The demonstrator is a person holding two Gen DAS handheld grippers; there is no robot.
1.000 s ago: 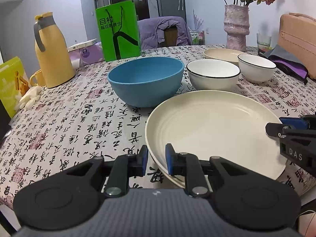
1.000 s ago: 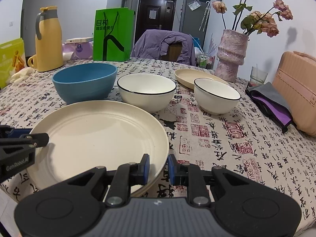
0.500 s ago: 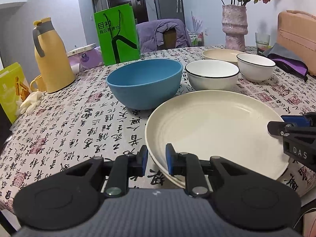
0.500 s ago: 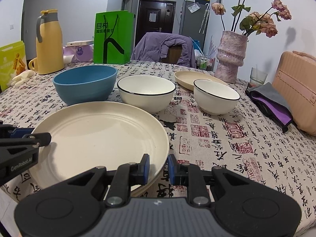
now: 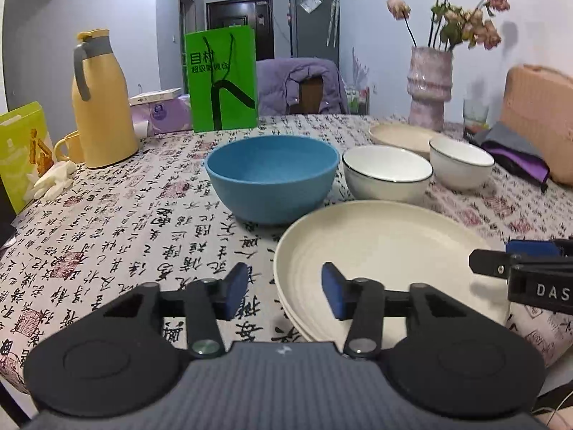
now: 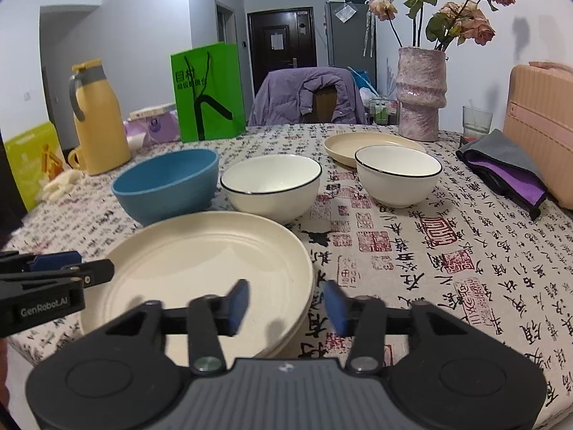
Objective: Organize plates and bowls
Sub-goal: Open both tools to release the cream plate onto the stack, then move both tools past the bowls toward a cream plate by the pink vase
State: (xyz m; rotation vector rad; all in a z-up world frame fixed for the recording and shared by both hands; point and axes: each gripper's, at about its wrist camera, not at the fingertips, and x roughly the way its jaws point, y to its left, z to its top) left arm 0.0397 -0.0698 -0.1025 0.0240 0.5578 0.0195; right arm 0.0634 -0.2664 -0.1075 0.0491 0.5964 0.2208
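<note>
Now the big round cream plate (image 5: 386, 251) lies on the script-printed worktop (image 5: 125, 222), nearest its front edge. Both left gripper (image 5: 284, 288) and right gripper (image 6: 286, 302) have just opened, straddling opposite rims, gripping nothing; next, probably fetching the small cream plate (image 6: 361, 145).

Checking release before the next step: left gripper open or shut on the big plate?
Open. The left gripper has just been opening; blue pads stand apart either side of the large cream plate rim, neither pressing it.
</note>
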